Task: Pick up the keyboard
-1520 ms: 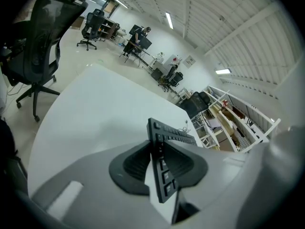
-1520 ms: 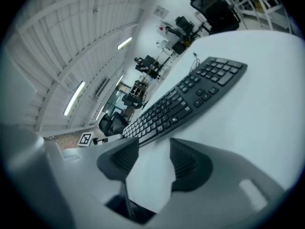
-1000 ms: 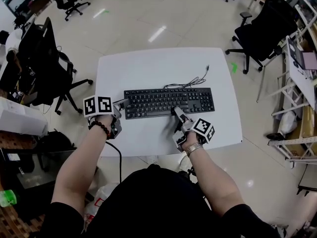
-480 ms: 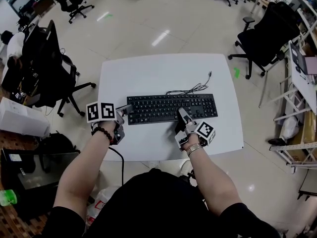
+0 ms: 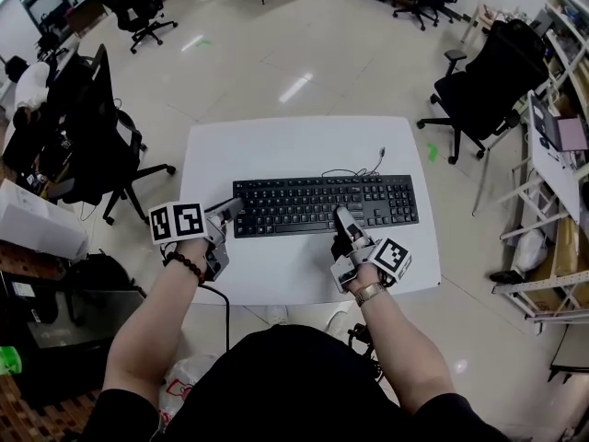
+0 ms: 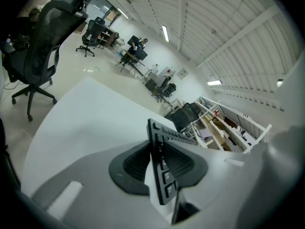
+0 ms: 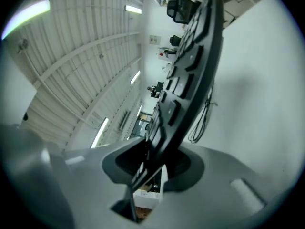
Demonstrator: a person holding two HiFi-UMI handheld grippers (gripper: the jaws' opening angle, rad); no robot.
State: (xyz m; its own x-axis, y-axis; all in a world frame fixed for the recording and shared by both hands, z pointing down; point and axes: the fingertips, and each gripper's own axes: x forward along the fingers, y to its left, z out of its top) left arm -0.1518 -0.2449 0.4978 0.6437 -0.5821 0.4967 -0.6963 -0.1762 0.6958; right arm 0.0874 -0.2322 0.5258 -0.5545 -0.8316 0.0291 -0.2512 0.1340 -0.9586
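The keyboard [image 5: 322, 203] now hangs just above the table [image 5: 294, 136], lifted within the last second. The left gripper [image 5: 232, 212] clamps its left end; the right gripper's [image 5: 341, 219] jaws are closing on its front edge. Pickup looks nearly done.

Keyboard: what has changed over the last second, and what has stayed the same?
The black keyboard has come up off the white table, carried by both grippers. The right gripper is closing its jaws on the keyboard's front edge, which sits between them. The left gripper stays clamped on the left end, and the thin black cable still trails from the back.
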